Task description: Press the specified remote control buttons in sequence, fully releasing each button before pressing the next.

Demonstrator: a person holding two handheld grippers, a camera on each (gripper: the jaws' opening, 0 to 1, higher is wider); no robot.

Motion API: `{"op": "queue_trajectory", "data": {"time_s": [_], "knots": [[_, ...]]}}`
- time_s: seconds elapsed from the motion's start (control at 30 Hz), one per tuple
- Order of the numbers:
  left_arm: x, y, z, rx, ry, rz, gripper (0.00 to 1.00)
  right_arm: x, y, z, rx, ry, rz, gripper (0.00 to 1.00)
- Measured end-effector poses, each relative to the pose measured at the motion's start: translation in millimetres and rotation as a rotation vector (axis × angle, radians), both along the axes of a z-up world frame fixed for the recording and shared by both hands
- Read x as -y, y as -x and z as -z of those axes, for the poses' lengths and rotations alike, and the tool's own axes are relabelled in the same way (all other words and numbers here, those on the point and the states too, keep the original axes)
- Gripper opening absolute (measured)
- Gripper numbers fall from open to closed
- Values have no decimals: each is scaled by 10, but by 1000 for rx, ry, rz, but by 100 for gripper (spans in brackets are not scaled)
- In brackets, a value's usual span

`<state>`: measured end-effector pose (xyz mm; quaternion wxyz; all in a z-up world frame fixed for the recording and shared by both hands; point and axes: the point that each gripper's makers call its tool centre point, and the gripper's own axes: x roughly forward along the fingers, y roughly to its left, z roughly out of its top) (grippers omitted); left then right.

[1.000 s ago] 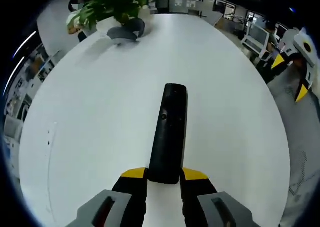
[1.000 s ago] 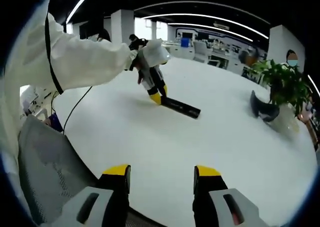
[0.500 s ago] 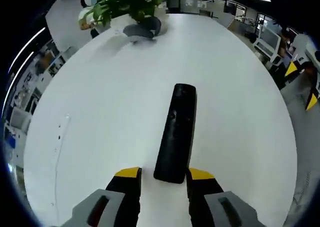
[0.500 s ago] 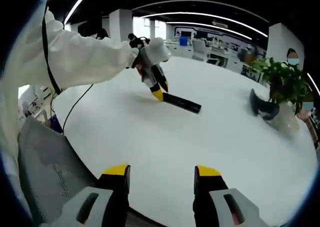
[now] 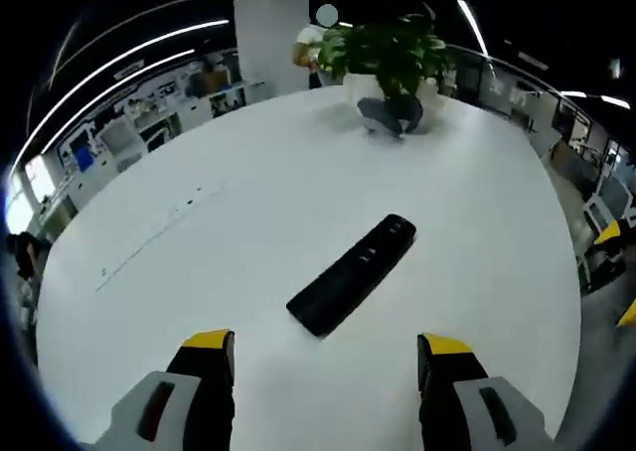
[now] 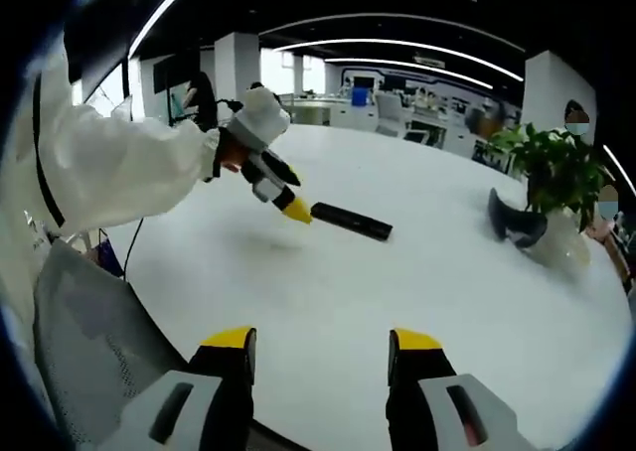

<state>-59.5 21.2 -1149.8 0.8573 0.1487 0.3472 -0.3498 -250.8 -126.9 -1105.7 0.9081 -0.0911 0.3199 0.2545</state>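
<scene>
Lying flat on the white table, the black remote control sits at a slant in the left gripper view, its near end just beyond and between the two yellow-tipped jaws of the left gripper. Those jaws stand wide apart with nothing between them, clear of the remote. Farther back on the table a potted plant stands with a dark curved object at its foot. In the right gripper view the right gripper hangs over the near edge of the table, its jaws parted and gripping nothing, well apart from the remote. There the left gripper comes in from the left, held in a white-sleeved arm, its yellow tips just beside the remote's left end and raised off the table. The plant stands at the far right, and a grey chair back shows at the near left.
</scene>
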Motion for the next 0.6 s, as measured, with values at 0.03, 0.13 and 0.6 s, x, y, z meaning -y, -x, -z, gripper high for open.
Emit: {"op": "queue_trajectory", "data": {"time_s": [0.03,0.13,0.6], "knots": [[-30,132,-58,19,12,-7,79,-1,1,-3,2,1,-1,54],[-82,466,-209,49,52,-26,86,-12,-1,-44,22,-6,-4,55],[-342,1521,-678,167,173,-209,100,24,-29,-123,73,-13,17,65]]}}
